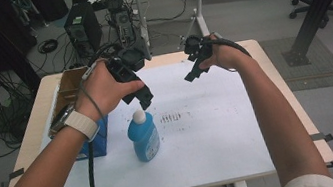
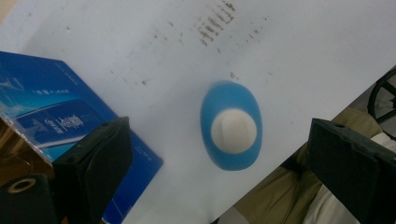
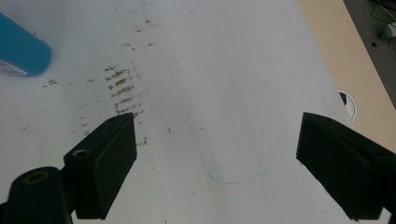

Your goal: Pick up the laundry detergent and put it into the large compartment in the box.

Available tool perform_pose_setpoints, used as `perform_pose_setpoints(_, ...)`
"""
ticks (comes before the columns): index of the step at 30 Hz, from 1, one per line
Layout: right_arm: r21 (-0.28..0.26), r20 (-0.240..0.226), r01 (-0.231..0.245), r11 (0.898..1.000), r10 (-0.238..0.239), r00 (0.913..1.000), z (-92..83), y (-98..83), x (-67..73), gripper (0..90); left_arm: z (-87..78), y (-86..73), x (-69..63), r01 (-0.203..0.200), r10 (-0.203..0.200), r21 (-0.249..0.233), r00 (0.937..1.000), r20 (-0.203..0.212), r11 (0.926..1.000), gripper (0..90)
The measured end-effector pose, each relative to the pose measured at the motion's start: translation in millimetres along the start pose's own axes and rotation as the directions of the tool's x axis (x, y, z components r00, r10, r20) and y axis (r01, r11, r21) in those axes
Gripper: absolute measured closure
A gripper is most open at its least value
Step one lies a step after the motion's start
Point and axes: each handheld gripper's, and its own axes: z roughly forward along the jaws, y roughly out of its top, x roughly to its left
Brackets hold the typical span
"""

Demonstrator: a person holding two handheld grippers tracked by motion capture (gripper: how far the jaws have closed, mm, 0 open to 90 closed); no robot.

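Left gripper (image 1: 141, 97) hangs wide open directly above blue bottle (image 1: 144, 136), presumably lined up to grasp its white cap (image 2: 233, 131). Right gripper (image 1: 196, 71), also wide, waits at 2 o'clock over bare bench (image 1: 221, 130).

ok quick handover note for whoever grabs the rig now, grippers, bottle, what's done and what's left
Left gripper: open, hanging right above the bottle, jaws either side of its white cap, not touching.
Right gripper: open, holding nothing, raised over the white sheet.
Bottle: upright on the sheet, beside the blue box.
Done: left gripper lined up.
Left: probably lower, close on the bottle, lift.
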Motion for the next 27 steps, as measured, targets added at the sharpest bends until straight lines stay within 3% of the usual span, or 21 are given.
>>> perform_pose_setpoints(11,-0.001,0.002,-0.001,1.000,0.001,1.0000,-0.2,0.6,0.7,12.3,9.5,-2.7,-0.7,0.066,-0.066,0.020,0.9978,0.005,0.9976,9.0)
perform_pose_setpoints(27,-0.001,0.001,0.001,1.000,-0.001,1.0000,1.6,1.9,1.2,12.3,21.6,-7.8,-3.0,0.091,-0.092,0.044,0.9957,0.016,0.9949,9.4)
